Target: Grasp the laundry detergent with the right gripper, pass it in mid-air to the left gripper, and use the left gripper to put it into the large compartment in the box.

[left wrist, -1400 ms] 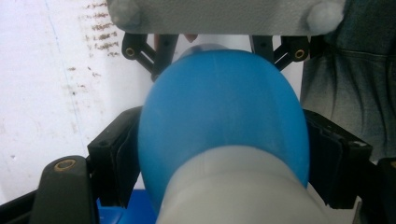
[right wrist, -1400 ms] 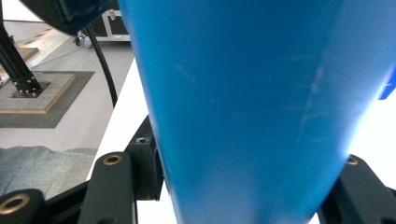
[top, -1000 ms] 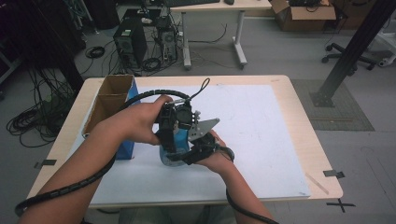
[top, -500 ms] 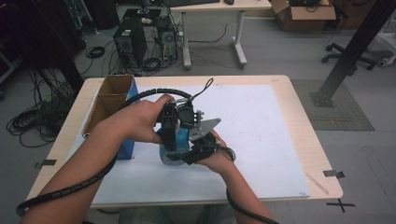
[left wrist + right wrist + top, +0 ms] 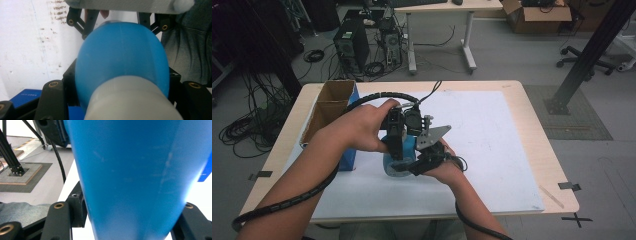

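A blue bulb-shaped bottle (image 5: 408, 148) with a white cap (image 5: 130, 100) is held over the white mat (image 5: 497, 135) between both hands. My left gripper (image 5: 395, 150) points down from above and is shut on the bottle's cap end (image 5: 120, 82). Its black jaws flank the cap on both sides. My right gripper (image 5: 422, 161) comes in from the near right and is shut on the blue body (image 5: 135, 175). Its jaws have just eased open slightly, with the bottle still pinched between them. In the left gripper view, the right gripper's links (image 5: 85, 22) hug the bottle's far end.
An open cardboard box (image 5: 329, 107) stands at the table's left, with a blue box (image 5: 348, 161) just in front of it. Thick cables trail from both grippers. Beyond the table stand a desk, computer towers and cables on the floor.
The left hand and its gripper have shifted slightly on the bottle. The right hand has stayed put.
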